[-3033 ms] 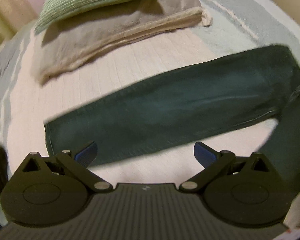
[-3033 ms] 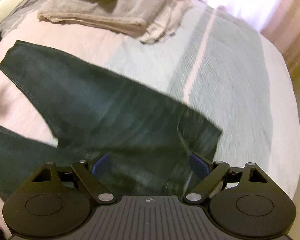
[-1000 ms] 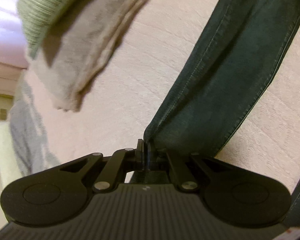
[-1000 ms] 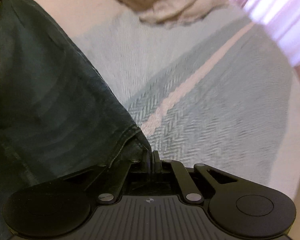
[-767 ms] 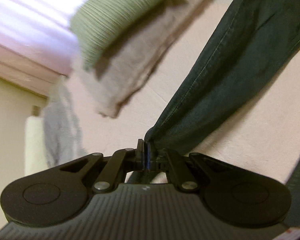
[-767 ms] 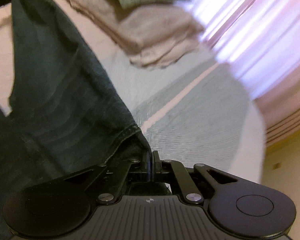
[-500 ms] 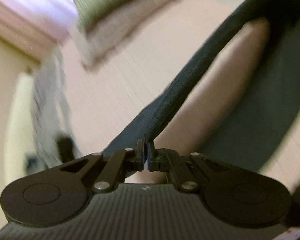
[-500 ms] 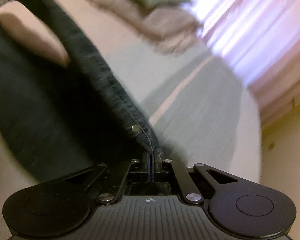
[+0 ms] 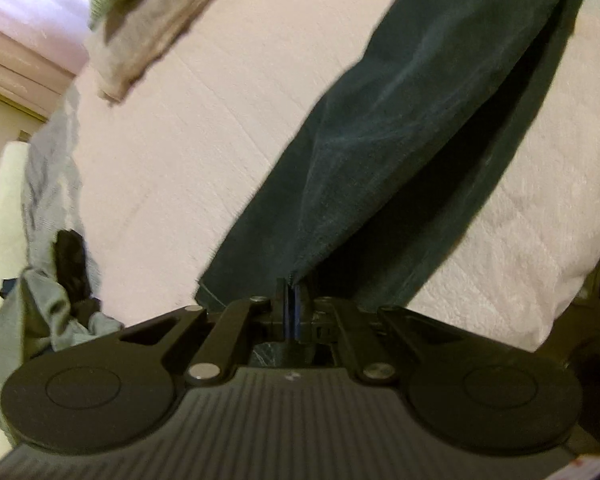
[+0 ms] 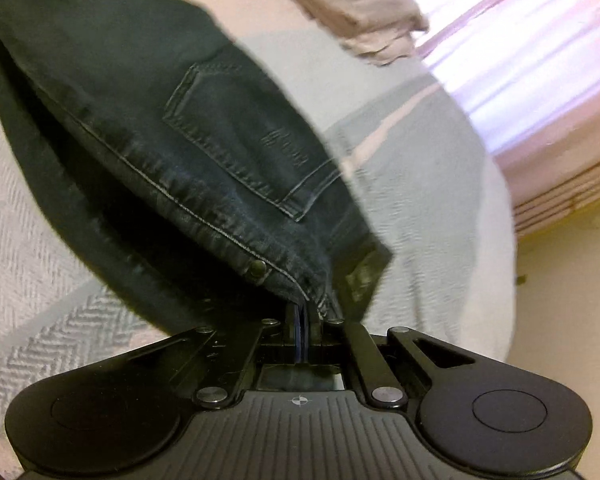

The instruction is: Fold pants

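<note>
Item: pants (image 10: 204, 128), dark denim, on bed (image 9: 204, 112). My left gripper (image 9: 290, 300) clamps hem; right gripper (image 10: 302, 320) clamps waistband. Changed: 1 leg now swung over the other; lengthwise fold nearly laid.

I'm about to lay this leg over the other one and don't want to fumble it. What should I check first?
1. Left gripper shut on the pants at the leg hem: ok.
2. Right gripper shut on the waistband corner by the rivet: ok.
3. Lifted leg hangs above the lower leg: ok.
4. Edges lined up along the whole length: cannot tell.
5. Bedspread beside the pants free of clutter: ok.
6. Folded blanket well apart from the pants: ok.
</note>
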